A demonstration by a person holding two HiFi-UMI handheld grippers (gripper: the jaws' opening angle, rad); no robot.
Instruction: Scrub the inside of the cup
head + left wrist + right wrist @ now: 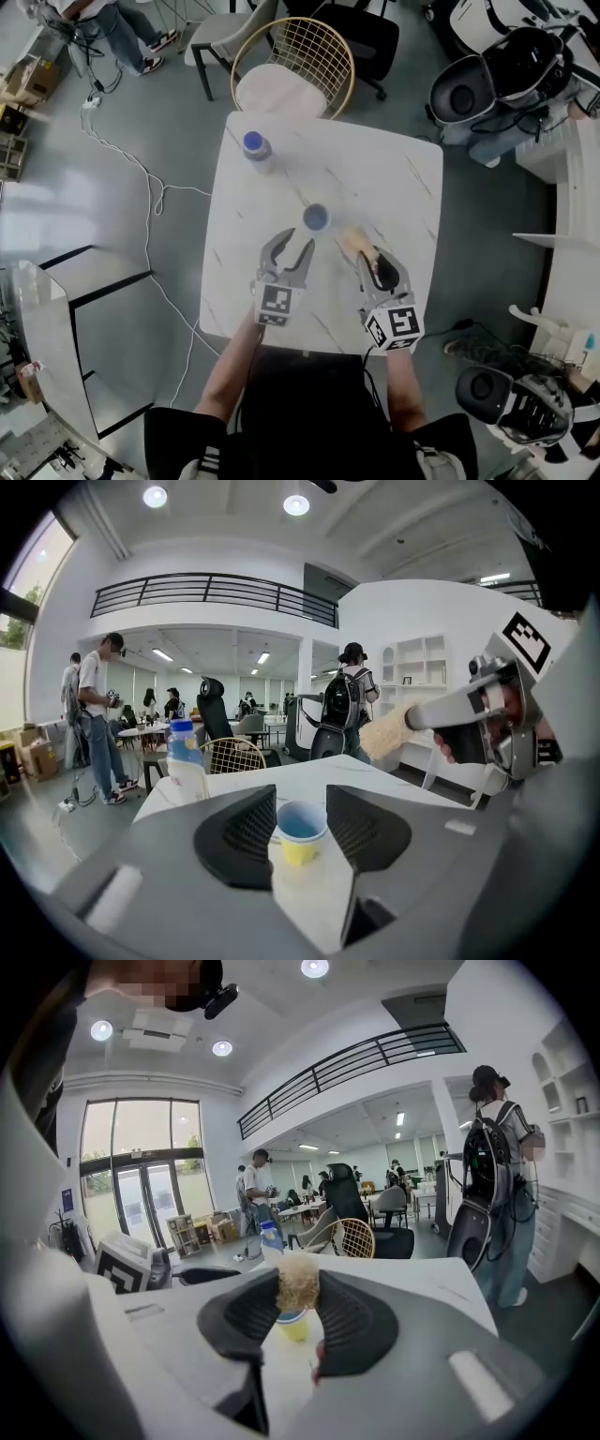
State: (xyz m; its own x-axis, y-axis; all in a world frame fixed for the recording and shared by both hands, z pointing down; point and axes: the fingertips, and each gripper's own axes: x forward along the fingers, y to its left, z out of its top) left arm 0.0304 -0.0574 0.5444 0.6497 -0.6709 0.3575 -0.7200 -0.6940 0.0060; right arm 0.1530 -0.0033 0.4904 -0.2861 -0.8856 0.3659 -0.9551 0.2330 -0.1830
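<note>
The left gripper (294,242) is held over the white table (394,178) with its 2 jaws partly apart, at a middling gap rather than wide. Nothing is gripped by it. The cup (316,217), yellow outside and blue inside, is stood upright on the table just ahead of the jaw tips. In the left gripper view it is framed in the gap between them (300,829); pressing contact is not shown.

The right gripper (373,262) is closed on a scrubbing brush (354,242). Its beige fuzzy head is pinched between the 2 jaws and is held near the cup, to its right and clear of the rim. 1 blue-capped bottle (256,148) is stood near the far left corner.
</note>
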